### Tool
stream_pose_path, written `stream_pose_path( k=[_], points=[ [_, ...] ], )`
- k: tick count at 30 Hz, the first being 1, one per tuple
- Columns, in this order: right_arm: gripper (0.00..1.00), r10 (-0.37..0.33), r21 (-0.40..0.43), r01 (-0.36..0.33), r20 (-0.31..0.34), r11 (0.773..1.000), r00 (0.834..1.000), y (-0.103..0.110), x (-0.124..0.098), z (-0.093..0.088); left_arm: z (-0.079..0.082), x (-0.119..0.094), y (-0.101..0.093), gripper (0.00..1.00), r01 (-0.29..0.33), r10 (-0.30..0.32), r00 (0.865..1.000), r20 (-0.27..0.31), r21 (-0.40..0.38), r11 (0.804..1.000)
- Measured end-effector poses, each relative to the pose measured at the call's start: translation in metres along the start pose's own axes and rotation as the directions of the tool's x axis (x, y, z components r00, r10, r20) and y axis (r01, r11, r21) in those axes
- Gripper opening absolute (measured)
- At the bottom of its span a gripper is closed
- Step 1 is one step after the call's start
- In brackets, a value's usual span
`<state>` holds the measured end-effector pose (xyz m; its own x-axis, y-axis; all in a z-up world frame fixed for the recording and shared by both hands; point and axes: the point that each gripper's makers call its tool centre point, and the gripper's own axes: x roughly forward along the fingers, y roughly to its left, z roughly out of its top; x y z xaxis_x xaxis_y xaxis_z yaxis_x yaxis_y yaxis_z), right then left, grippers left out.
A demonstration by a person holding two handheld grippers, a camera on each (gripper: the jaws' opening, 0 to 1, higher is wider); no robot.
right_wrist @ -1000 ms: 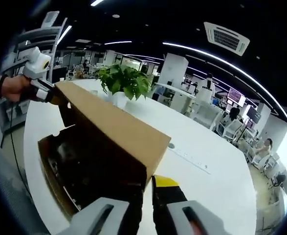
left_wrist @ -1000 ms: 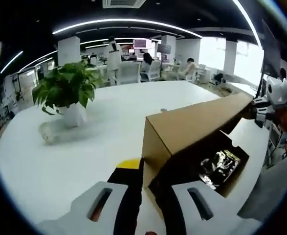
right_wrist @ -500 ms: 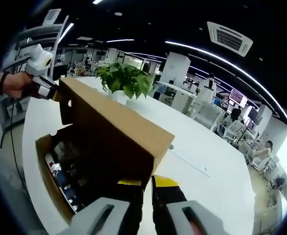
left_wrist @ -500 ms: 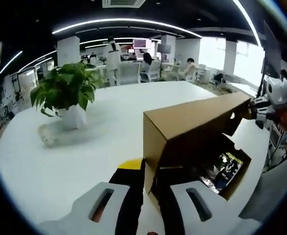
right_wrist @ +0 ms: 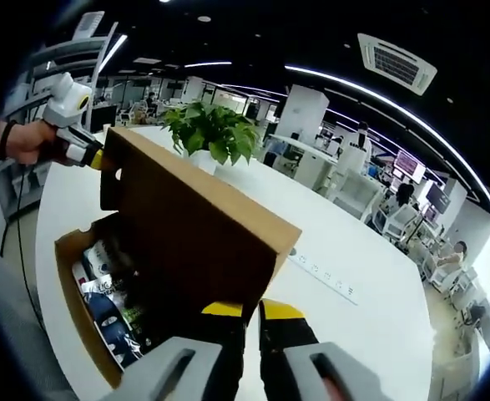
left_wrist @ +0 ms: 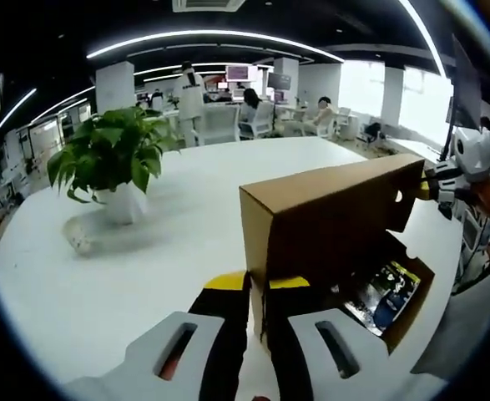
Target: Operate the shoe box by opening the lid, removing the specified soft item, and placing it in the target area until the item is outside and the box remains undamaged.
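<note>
A brown cardboard shoe box (left_wrist: pixel 417 311) (right_wrist: pixel 71 288) stands on a white table, its hinged lid (left_wrist: pixel 336 217) (right_wrist: pixel 186 217) raised steeply. My left gripper (left_wrist: pixel 257 286) is shut on one end of the lid's edge, yellow fingertips (left_wrist: pixel 228 280) on either side of the cardboard. My right gripper (right_wrist: pixel 253 312) is shut on the other end of that edge. Each gripper also appears at the far lid corner in the other's view: the right gripper (left_wrist: pixel 445 180) and the left gripper (right_wrist: pixel 82 149). Inside the box lies a soft item in shiny wrap (left_wrist: pixel 384 288) (right_wrist: pixel 107 292), black, blue and yellow.
A potted green plant (left_wrist: pixel 111 159) (right_wrist: pixel 211 134) stands on the white table (left_wrist: pixel 103 276) beyond the box. A socket strip (right_wrist: pixel 324 271) is set in the tabletop. A person's hand (right_wrist: pixel 23 142) holds the left gripper. Desks, chairs and people fill the office behind.
The lid has swung further up with both grippers still clamped on it. More of the box's inside and the wrapped item now shows.
</note>
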<state>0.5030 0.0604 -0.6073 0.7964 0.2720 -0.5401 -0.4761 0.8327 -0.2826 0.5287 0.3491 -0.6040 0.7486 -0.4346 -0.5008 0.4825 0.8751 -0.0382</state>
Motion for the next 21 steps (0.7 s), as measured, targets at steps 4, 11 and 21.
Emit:
stream_pose_path(
  k=[4, 11, 21],
  points=[
    [0.00, 0.005, -0.003, -0.005, -0.004, 1.000, 1.000, -0.003, 0.005, 0.001, 0.002, 0.006, 0.003, 0.04, -0.010, 0.010, 1.000, -0.010, 0.001, 1.000],
    [0.00, 0.010, -0.015, -0.011, -0.023, 1.000, 1.000, -0.008, 0.014, 0.004, 0.004, 0.014, 0.008, 0.03, -0.009, 0.009, 1.000, -0.017, 0.003, 1.000],
    [0.00, 0.018, -0.038, -0.020, -0.052, 0.999, 0.998, -0.015, 0.029, 0.005, 0.007, 0.028, 0.015, 0.03, -0.014, 0.015, 0.999, -0.035, 0.020, 1.000]
  ],
)
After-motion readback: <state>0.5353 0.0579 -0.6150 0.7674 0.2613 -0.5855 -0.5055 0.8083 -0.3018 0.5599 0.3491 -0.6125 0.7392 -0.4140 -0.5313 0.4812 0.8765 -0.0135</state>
